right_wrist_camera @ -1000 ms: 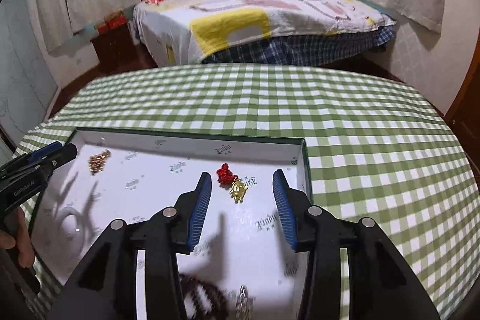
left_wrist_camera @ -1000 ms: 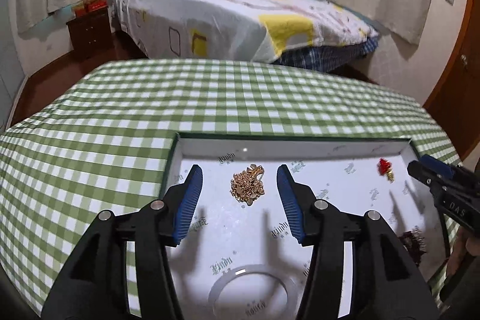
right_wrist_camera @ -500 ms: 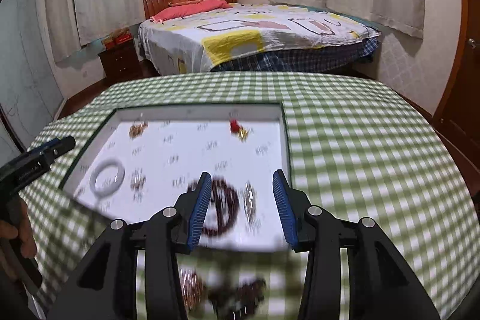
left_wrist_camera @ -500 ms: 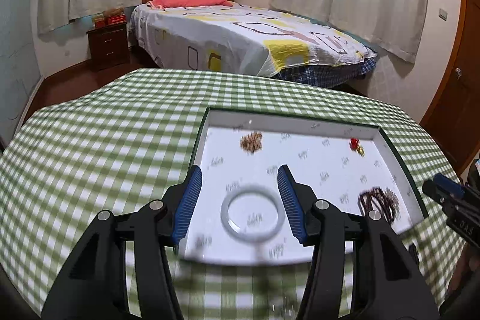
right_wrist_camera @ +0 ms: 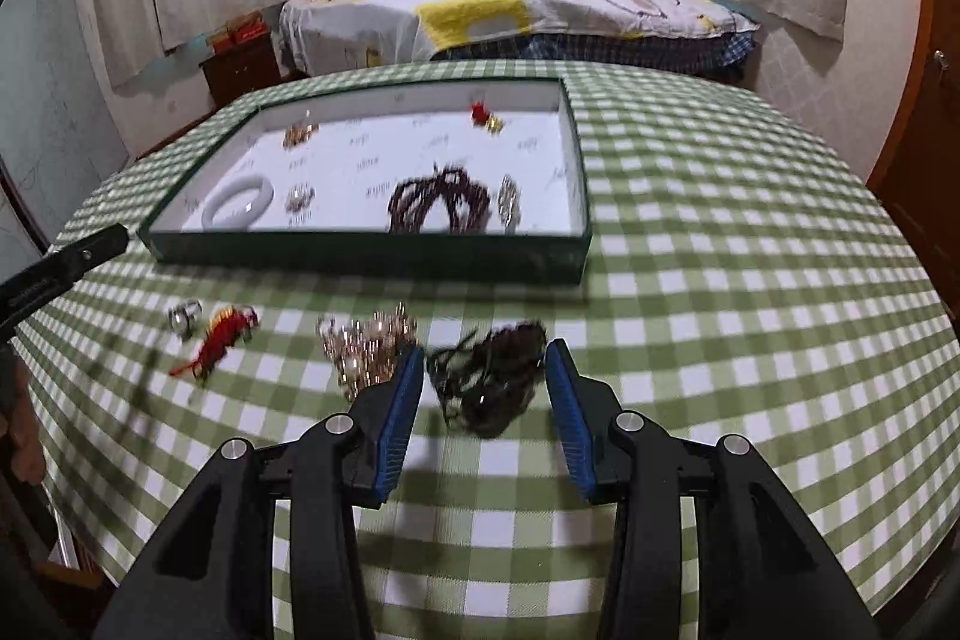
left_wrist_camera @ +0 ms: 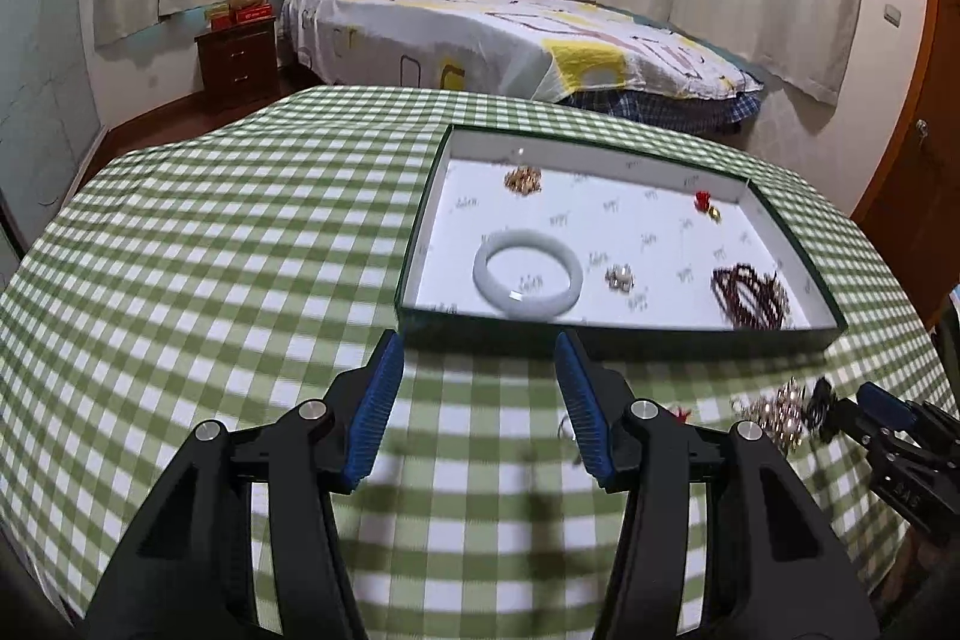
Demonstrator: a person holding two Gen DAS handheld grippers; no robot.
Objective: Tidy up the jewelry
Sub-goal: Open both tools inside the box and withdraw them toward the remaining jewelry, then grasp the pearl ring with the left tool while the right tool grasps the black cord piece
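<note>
Right tongs (right_wrist_camera: 480, 382) gape astride dark beads (right_wrist_camera: 489, 379); closing off-centre could snag gold cluster (right_wrist_camera: 366, 340). Left tongs (left_wrist_camera: 474, 391) idle, unclenched.

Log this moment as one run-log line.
task: organize jewelry | left gripper: open, empty | right gripper: open, straddling dark bead bracelet on tablecloth | tray: white bangle inside

Home bedroom (bed (left_wrist_camera: 516, 34), nightstand (left_wrist_camera: 239, 55))
</note>
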